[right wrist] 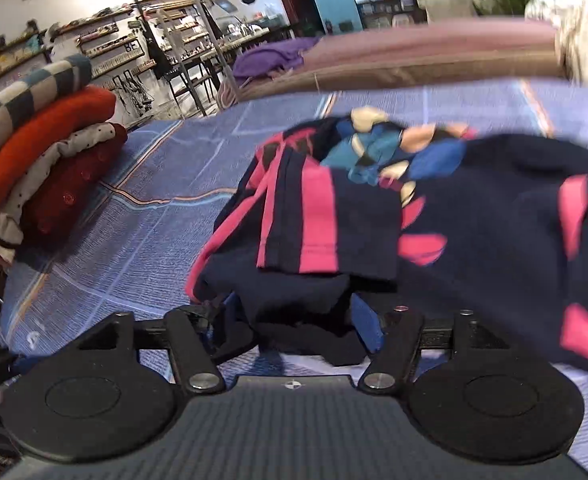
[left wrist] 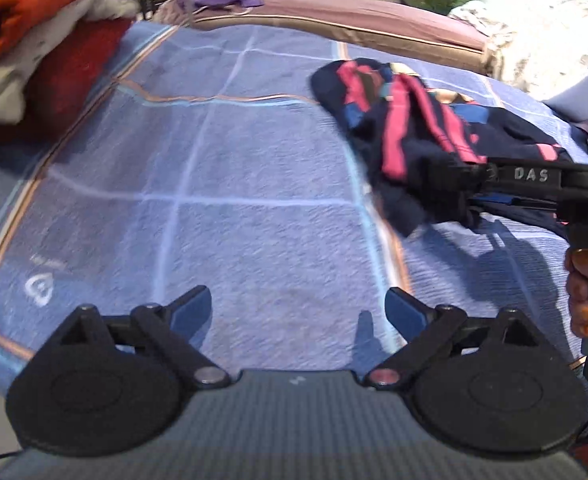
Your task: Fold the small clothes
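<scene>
A navy garment (left wrist: 406, 128) with pink stripes and blue and cream patches lies crumpled on the blue checked bed cover (left wrist: 233, 200). My left gripper (left wrist: 298, 304) hovers open over bare cover to the garment's left, with nothing between its fingers. My right gripper (left wrist: 478, 188) reaches into the garment's near edge from the right, held by a person's hand (left wrist: 582, 292). In the right wrist view a bunch of the navy garment (right wrist: 474, 208) sits between the fingers of the right gripper (right wrist: 298, 316). It hides their tips, and the jaws stand apart.
A stack of folded clothes (right wrist: 45, 152), striped, orange, dotted white and dark red, stands at the cover's far left (left wrist: 33, 40). A purple cloth (right wrist: 269, 56) lies on a mauve mattress (left wrist: 374, 20) behind the bed. Shelves and racks fill the room beyond.
</scene>
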